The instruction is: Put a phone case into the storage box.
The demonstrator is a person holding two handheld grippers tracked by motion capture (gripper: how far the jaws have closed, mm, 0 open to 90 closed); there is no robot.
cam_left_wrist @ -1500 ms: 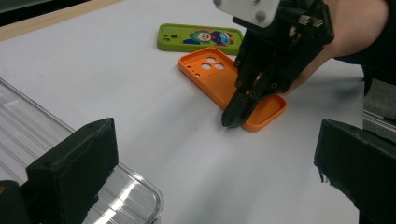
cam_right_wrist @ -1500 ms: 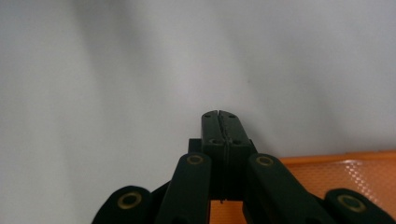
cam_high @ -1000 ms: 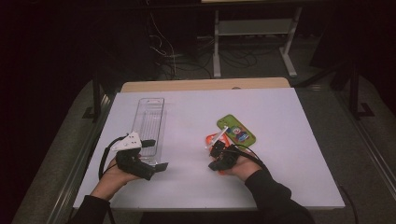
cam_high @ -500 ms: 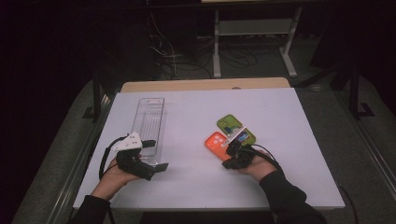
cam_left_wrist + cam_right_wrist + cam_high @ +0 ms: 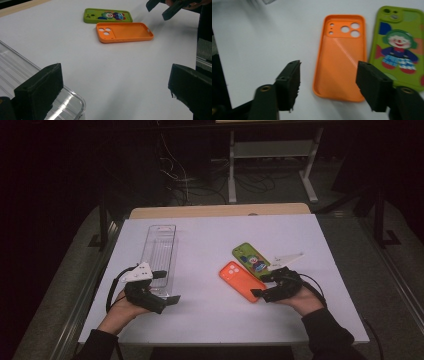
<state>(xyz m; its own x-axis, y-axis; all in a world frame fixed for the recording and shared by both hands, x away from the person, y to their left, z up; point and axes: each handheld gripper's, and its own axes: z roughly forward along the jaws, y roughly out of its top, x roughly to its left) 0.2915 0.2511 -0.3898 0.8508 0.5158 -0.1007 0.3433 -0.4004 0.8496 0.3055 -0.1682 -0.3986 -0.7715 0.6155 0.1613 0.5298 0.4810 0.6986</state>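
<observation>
Orange phone case (image 5: 339, 67) lies free before the open right hand-held gripper (image 5: 328, 82).

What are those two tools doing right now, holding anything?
Left tool: open, holding nothing, its jaws beside the clear tray.
Right tool: jaws have just been opening; open, holding nothing, the orange phone case lying flat ahead.

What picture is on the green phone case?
A clown on the green phone case, best seen in the right gripper view.
</observation>
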